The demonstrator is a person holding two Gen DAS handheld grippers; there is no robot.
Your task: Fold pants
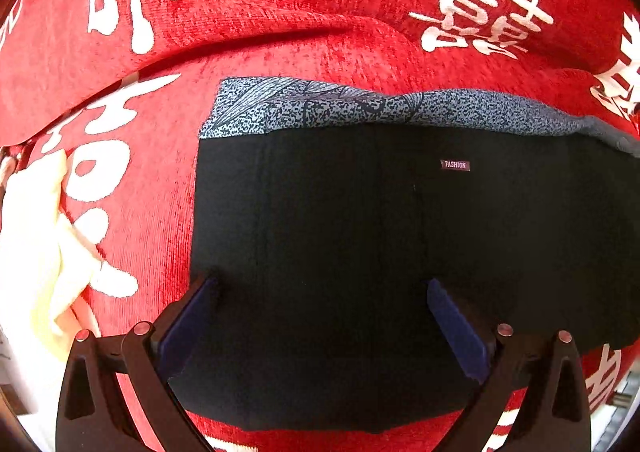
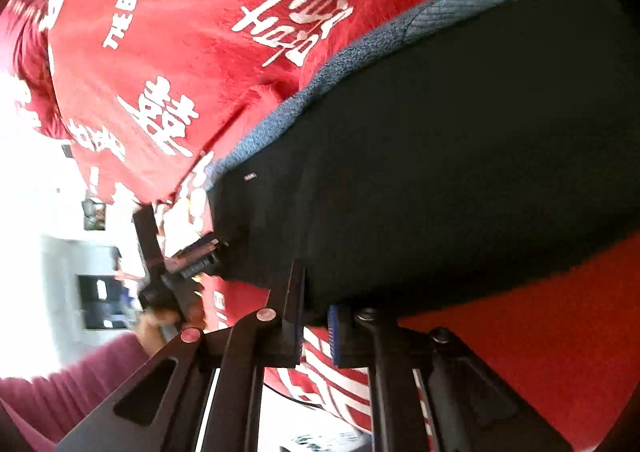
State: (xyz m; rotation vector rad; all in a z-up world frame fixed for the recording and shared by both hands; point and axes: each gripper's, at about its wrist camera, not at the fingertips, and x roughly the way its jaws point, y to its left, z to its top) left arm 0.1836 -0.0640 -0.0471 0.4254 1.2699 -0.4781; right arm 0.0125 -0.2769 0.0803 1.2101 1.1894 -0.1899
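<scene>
The black pants (image 1: 360,252) lie folded on a red blanket with white characters (image 1: 280,43). A blue-grey patterned layer (image 1: 320,105) shows along their far edge, and a small "FASHION" label (image 1: 455,165) sits on top. My left gripper (image 1: 322,292) is open, its blue-padded fingers (image 1: 188,316) spread wide over the black cloth, holding nothing. In the right wrist view the pants (image 2: 440,155) fill the right side. My right gripper (image 2: 316,316) is nearly shut at their near edge, and the frames do not show whether cloth is pinched. The left gripper (image 2: 192,260) shows at the pants' left corner.
A cream cloth (image 1: 36,252) lies on the blanket to the left of the pants. The blanket has a raised fold (image 1: 240,27) beyond the pants. A pink-sleeved arm (image 2: 60,376) and bright room background (image 2: 40,211) sit at the left of the right wrist view.
</scene>
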